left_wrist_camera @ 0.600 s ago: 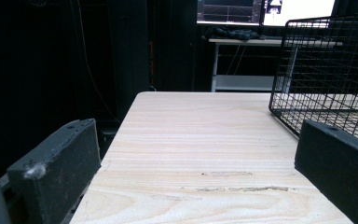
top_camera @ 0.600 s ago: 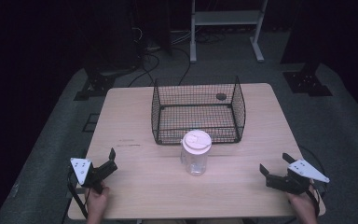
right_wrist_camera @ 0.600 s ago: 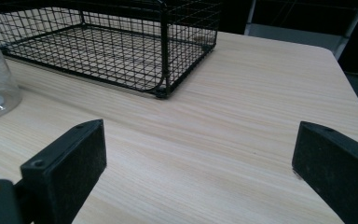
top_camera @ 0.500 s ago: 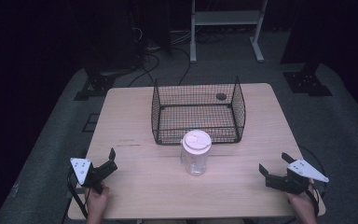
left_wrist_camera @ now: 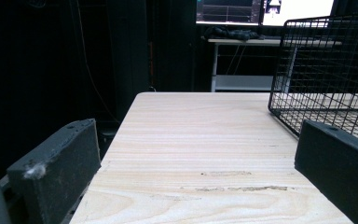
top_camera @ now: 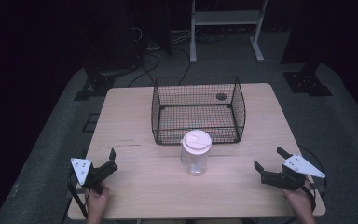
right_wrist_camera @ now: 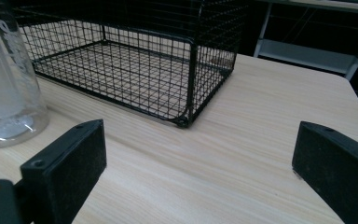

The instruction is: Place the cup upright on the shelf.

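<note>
High view: a clear plastic jar (top_camera: pixel 196 154) with a white lid stands upright near the middle of the wooden table (top_camera: pixel 135 116), just in front of the black wire basket (top_camera: pixel 198 109) and seemingly a little apart from its near wall. The left gripper (top_camera: pixel 108 162) rests by the table's near left corner and the right gripper (top_camera: pixel 268 164) by the near right; both have their jaws spread wide with nothing between them. The jar's long axis is vertical, and it sits between the two grippers, forward and inward of each, well apart from both; the two look about equally distant, so I cannot say which is closer. In the right gripper view the jar (right_wrist_camera: pixel 7 88) shows at the far left, beyond the left-hand jaw, so that gripper would likely need to swing toward it before closing. The left gripper view looks along bare table with the basket's corner (left_wrist_camera: pixel 326 70) at the right.
</note>
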The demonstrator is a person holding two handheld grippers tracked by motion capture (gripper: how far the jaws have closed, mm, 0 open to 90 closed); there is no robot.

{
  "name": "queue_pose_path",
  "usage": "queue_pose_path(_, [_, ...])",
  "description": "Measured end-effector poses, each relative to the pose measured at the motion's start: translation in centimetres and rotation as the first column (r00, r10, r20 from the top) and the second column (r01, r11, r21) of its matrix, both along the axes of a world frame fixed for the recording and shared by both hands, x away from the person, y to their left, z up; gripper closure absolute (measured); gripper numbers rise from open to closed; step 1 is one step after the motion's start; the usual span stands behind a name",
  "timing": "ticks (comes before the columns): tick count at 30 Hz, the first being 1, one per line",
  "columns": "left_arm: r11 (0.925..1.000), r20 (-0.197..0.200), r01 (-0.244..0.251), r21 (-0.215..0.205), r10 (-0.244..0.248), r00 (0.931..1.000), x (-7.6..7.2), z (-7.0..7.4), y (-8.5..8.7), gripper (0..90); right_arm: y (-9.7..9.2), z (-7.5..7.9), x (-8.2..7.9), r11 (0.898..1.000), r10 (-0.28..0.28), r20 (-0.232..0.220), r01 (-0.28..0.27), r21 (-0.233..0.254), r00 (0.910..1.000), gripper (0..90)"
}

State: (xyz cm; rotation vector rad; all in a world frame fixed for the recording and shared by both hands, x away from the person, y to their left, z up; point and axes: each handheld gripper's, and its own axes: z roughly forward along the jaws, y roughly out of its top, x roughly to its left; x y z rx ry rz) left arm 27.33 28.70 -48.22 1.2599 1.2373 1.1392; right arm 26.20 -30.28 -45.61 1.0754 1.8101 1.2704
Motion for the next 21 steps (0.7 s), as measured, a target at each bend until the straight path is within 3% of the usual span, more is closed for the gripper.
queue_pose_path(13, [1.0000,0.000,-0.001,0.008,0.001,1.0000,0.0,0.0,-0.1,0.0,1.2,1.3,0.1,0.998,0.051,0.009,-0.051,-0.027,0.9986,2.4])
queue_pose_path(21, [1.0000,0.000,-0.001,0.009,0.001,1.0000,0.0,0.0,-0.1,0.0,2.5,2.7,-0.1,0.995,0.089,0.045,-0.087,-0.041,0.9950,2.4])
